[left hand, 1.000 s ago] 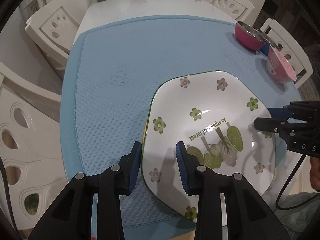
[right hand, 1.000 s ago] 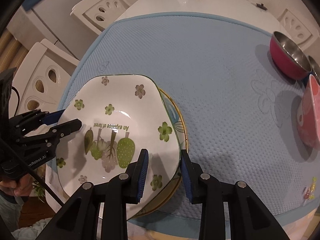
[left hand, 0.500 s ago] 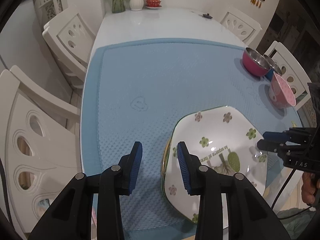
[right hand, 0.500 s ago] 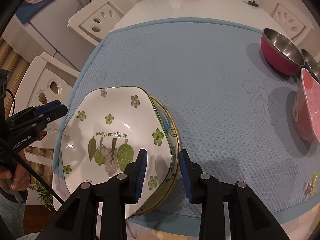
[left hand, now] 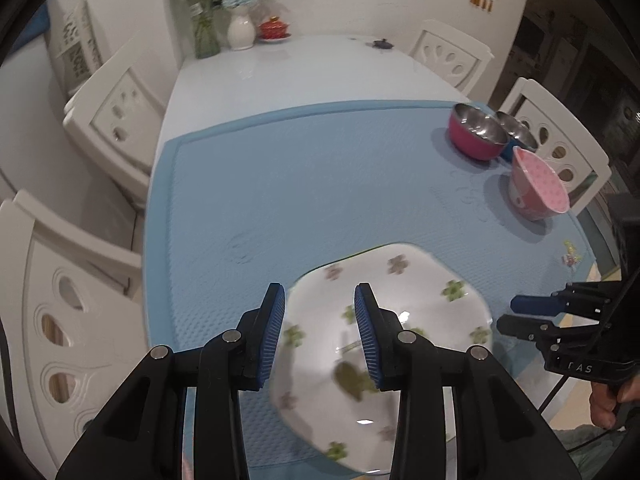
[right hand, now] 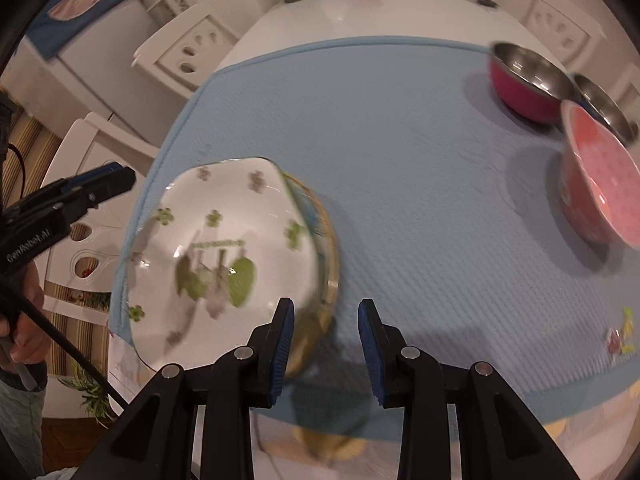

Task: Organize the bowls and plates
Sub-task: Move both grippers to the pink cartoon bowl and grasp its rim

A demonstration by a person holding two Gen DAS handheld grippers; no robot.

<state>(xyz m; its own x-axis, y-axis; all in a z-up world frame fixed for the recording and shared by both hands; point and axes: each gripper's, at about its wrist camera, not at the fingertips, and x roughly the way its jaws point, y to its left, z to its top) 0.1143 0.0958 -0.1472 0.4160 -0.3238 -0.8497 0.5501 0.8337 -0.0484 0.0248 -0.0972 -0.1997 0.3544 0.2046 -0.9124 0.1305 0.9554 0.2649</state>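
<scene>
A glossy white table (left hand: 304,68) carried a dimpled blue mat (left hand: 320,184), white chairs around it. The angular flower-printed plate (left hand: 400,312) lay at six o'clock atop a yellow-rimmed plate (right hand: 330,264). Bowls (left hand: 476,136) clustered at two o'clock. Left tool (left hand: 320,332) and right tool (right hand: 326,340) hung slightly spread, empty.

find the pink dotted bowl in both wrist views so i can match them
Left wrist: pink dotted bowl sits upper right on the blue mat, tilted.
Right wrist: the bowl is at the right edge, mid-height.
Shared landmark: the magenta steel bowl just behind it.
</scene>
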